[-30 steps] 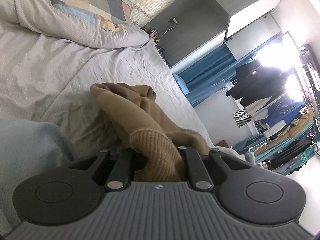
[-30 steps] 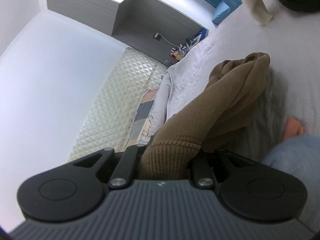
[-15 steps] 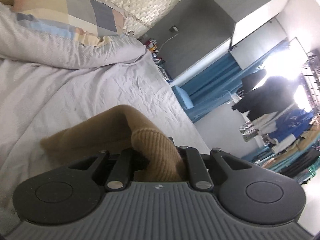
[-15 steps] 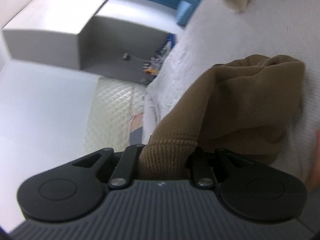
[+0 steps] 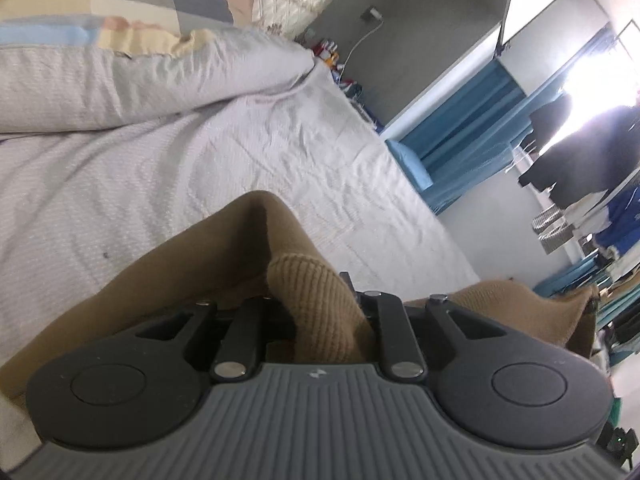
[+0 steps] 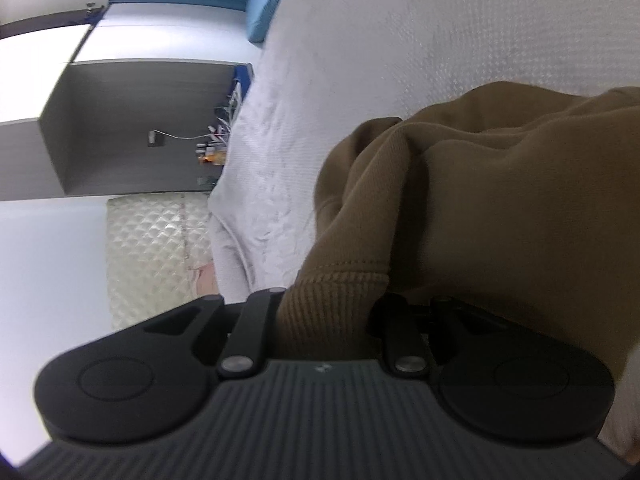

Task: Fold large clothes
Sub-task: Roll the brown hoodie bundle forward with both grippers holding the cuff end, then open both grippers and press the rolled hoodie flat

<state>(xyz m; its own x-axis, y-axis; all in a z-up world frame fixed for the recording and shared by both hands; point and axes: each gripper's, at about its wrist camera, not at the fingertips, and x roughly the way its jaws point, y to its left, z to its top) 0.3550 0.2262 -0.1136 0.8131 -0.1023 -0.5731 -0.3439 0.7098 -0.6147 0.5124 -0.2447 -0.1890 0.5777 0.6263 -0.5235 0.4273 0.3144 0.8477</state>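
Note:
A brown sweatshirt [image 5: 224, 256] hangs over the grey bedsheet [image 5: 200, 160]. My left gripper [image 5: 320, 312] is shut on its ribbed edge [image 5: 316, 288], and the fabric trails back on both sides of the gripper body. My right gripper [image 6: 328, 320] is shut on another ribbed band [image 6: 332, 304] of the same sweatshirt [image 6: 500, 184], whose bunched body fills the right of that view above the bedsheet [image 6: 400, 40]. The fingertips are hidden by cloth in both views.
A grey duvet and patchwork pillow [image 5: 120, 8] lie at the bed's head by a quilted headboard [image 6: 156, 248]. A grey wall cabinet [image 6: 136, 128], cluttered bedside shelf [image 5: 332, 52], blue curtains [image 5: 460, 132] and a clothes rack [image 5: 592, 176] stand beyond the bed.
Both grippers have lifted and turned with the sweatshirt still held. The garment has risen off the bed and spread, and the right view now looks across the bed toward the cabinet.

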